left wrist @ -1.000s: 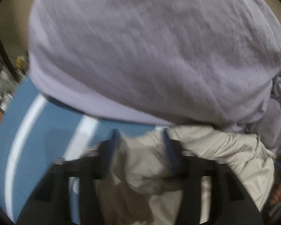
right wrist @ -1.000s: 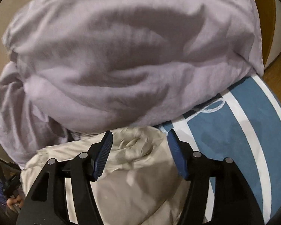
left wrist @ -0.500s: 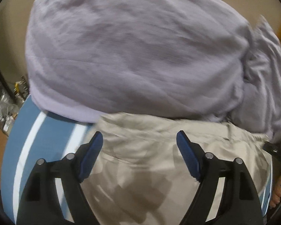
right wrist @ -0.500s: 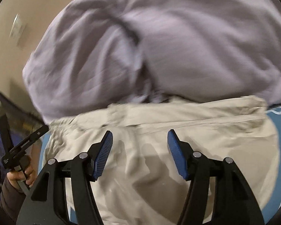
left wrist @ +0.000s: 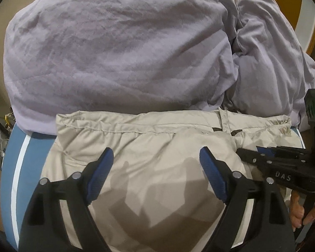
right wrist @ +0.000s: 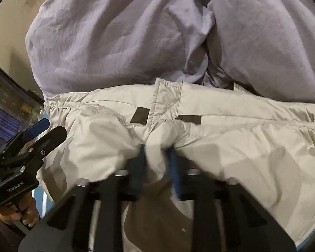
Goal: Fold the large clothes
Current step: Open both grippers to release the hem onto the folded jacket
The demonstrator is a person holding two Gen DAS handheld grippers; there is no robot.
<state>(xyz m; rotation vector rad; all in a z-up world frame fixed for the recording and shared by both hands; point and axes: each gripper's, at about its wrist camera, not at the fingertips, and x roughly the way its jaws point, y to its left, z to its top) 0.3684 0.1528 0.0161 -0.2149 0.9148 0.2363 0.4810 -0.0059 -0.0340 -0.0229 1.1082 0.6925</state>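
Note:
A beige garment (left wrist: 157, 138) lies spread on the bed with its gathered waistband toward the purple bedding. My left gripper (left wrist: 156, 159) hovers over its left half. Its jaws are opening wide, and the cloth lies below them, not pinched. My right gripper (right wrist: 157, 153) is shut on a raised fold of the beige garment (right wrist: 241, 142), just below a flap with two dark patches. In the left wrist view the right gripper (left wrist: 252, 152) reaches in from the right edge. The left gripper (right wrist: 46, 129) shows at the left of the right wrist view.
A big rumpled purple duvet (left wrist: 119, 52) fills the far side, touching the garment's top edge. Under the garment is a blue sheet with white stripes (left wrist: 16, 168). A person's hand (left wrist: 298, 216) holds the right gripper's handle. Dark clutter (right wrist: 8, 109) sits beyond the bed's left edge.
The left gripper let go of the beige cloth and its jaws spread wide. The right gripper closed on a fold of the garment. Both views shifted across the garment, which now lies flatter.

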